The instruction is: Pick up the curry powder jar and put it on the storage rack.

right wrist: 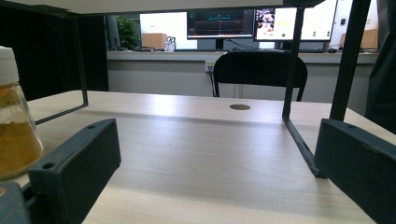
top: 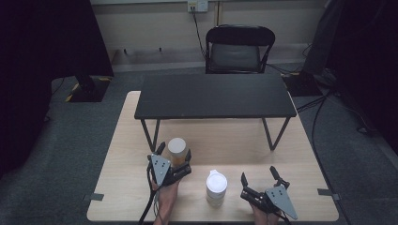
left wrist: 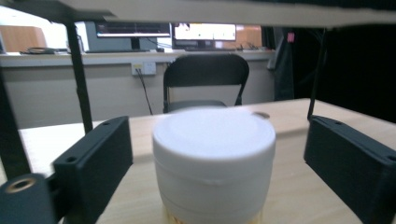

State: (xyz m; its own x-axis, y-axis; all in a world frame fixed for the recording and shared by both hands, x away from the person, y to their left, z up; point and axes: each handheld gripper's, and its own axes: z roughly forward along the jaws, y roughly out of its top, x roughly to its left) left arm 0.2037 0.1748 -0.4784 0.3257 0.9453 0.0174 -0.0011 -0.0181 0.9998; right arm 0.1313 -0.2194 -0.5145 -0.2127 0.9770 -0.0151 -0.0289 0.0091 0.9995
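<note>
A white-capped jar (top: 178,151) stands upright on the tabletop (top: 126,140) squarely between the left gripper's (top: 174,152) spread jaws, not yet touched. A second jar (top: 216,188) stands between the hands; the right gripper (top: 257,177) gapes on nothing.

Two jars are set on a table (top: 122,140) in front of a raised shelf (top: 213,96), with a chair (top: 239,49) placed behind it. The left jar (top: 177,149) is flanked by the left gripper (top: 174,151), while the right jar (top: 216,187) is positioned between both grippers, the right gripper (top: 258,176) beside it.
</note>
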